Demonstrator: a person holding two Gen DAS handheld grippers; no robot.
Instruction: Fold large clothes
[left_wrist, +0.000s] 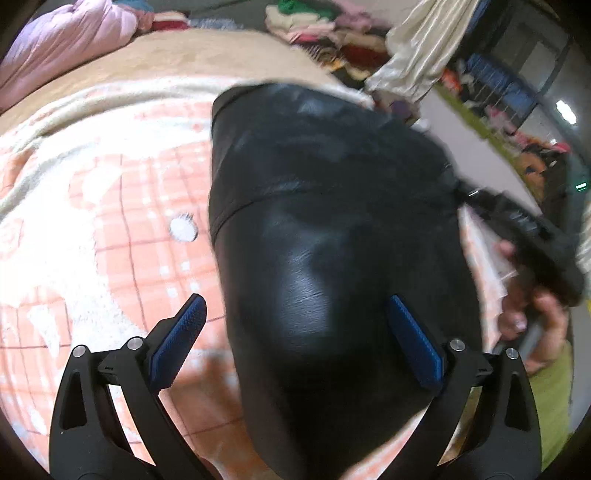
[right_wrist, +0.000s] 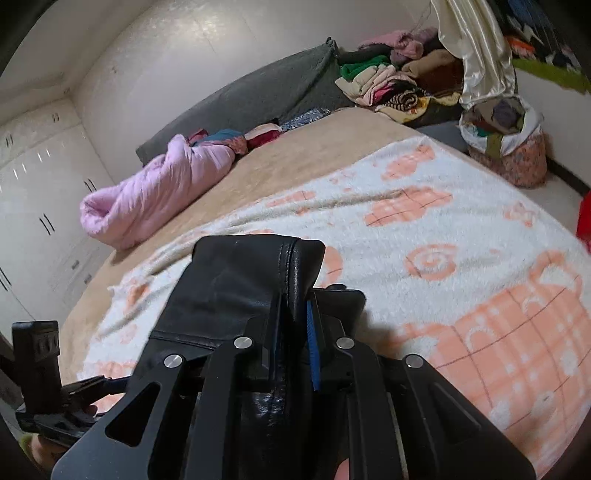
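- One garment (left_wrist: 332, 221), black and leather-like, hangs over the blanket (left_wrist: 110, 166) on the bed (right_wrist: 295, 155); I judge it heavy, slick and stiff at the seams.
- My right gripper (right_wrist: 291, 332) has its jaws clamped narrow on a seamed edge of it.
- My left gripper (left_wrist: 295, 325) stands wide, the panel between its jaws but ungripped; I'd take the opposite hem, well in, since it may slip.
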